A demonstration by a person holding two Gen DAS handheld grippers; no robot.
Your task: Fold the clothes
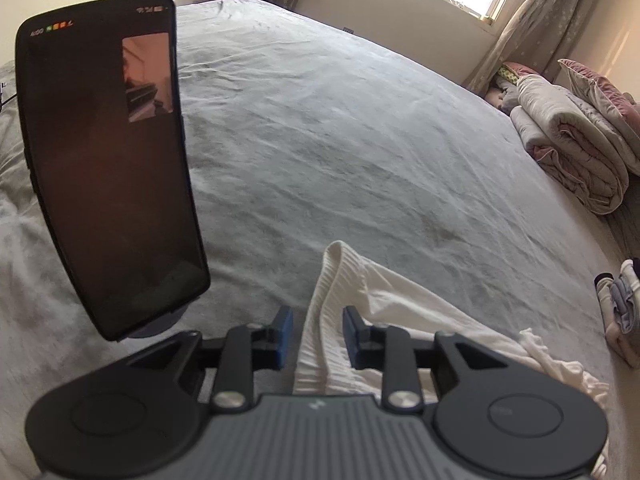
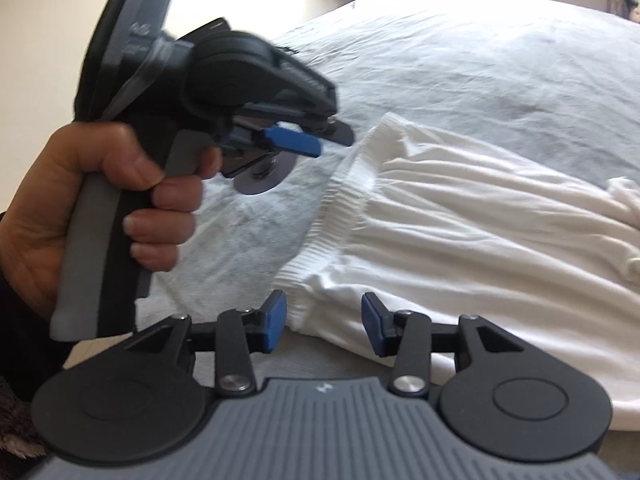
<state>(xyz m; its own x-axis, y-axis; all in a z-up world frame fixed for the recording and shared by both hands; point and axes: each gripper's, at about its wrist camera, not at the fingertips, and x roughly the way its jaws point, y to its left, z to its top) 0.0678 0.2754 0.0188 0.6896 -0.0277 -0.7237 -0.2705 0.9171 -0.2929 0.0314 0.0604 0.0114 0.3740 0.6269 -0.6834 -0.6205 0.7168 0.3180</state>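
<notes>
Grey sheets cover the bed (image 1: 360,140), where a white ribbed garment (image 2: 460,220) lies spread near its edge. Left tool (image 1: 317,338) and right tool (image 2: 324,326) both hover above the waistband, fingers apart, gripping nothing.

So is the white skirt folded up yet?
Not yet. The white skirt lies spread across the bed, waistband showing, and both grippers, left and right, are open.

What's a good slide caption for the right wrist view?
Right tongs open at the ribbed waistband of a white garment on the bed, left tongs hovering alongside.
</notes>
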